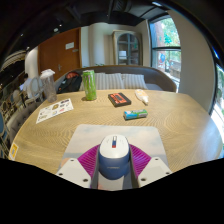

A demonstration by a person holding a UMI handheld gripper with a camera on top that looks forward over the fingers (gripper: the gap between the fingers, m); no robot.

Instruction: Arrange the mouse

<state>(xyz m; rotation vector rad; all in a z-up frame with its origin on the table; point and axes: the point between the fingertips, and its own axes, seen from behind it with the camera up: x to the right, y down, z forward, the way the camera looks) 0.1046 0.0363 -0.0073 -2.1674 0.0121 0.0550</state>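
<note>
Two fingers of the gripper (113, 168) sit at the near edge of a round wooden table (170, 125), and between them rests a white and grey mouse (113, 156). Both magenta pads (89, 157) flank its sides closely (whether they truly press on it cannot be told, since the mouse also lies on its own support). It sits on the near part of a pale grey mouse mat (125, 135) that stretches ahead of the fingers toward the middle of the table.

Farther off, a green can (89, 84) stands upright near the far edge. To its right lies a dark flat box (119, 99), and right of that a small white object (142, 97). A teal and dark item (135, 115) lies just beyond the mat, on the right. At far left a printed sheet (54, 109) lies flat on the wood.
</note>
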